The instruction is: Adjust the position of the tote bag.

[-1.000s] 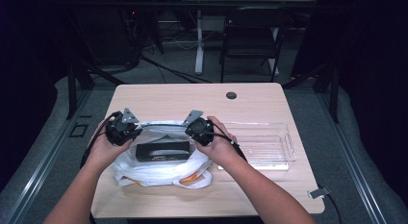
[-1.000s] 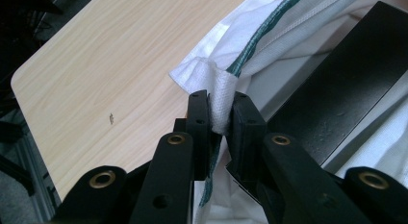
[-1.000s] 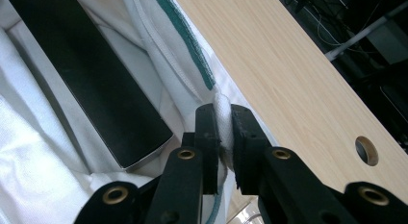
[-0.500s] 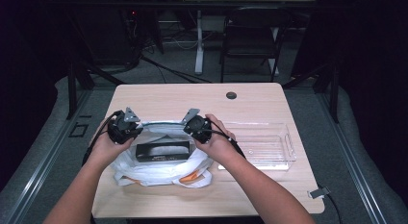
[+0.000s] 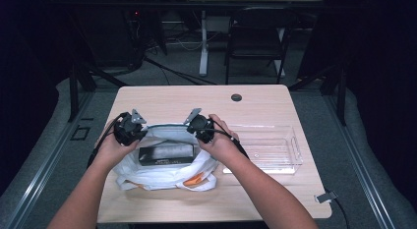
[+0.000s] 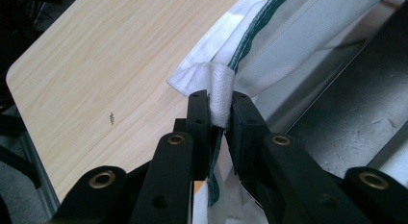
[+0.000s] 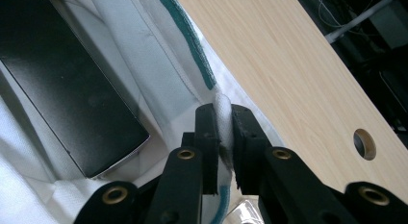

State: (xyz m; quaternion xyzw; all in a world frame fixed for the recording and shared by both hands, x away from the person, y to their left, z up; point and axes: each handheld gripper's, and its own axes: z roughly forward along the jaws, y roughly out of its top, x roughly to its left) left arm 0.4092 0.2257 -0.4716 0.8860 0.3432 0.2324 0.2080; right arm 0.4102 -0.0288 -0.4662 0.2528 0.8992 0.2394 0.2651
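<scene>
Gripper views, jaws clamped on bag (image 6: 219, 92) rim

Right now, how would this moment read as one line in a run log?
left gripper: shut on bag rim | right gripper: shut on bag rim | white bag: held open | black box: inside | clear tray: beside

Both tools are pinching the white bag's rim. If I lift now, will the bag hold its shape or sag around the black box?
The white bag looks like thin, floppy fabric, folded where the left tool pinches it, so it will probably sag. The black box looks rigid and could slide toward the bag's lowest point. The right tool holds only a narrow strip, so the rim might slip.
</scene>
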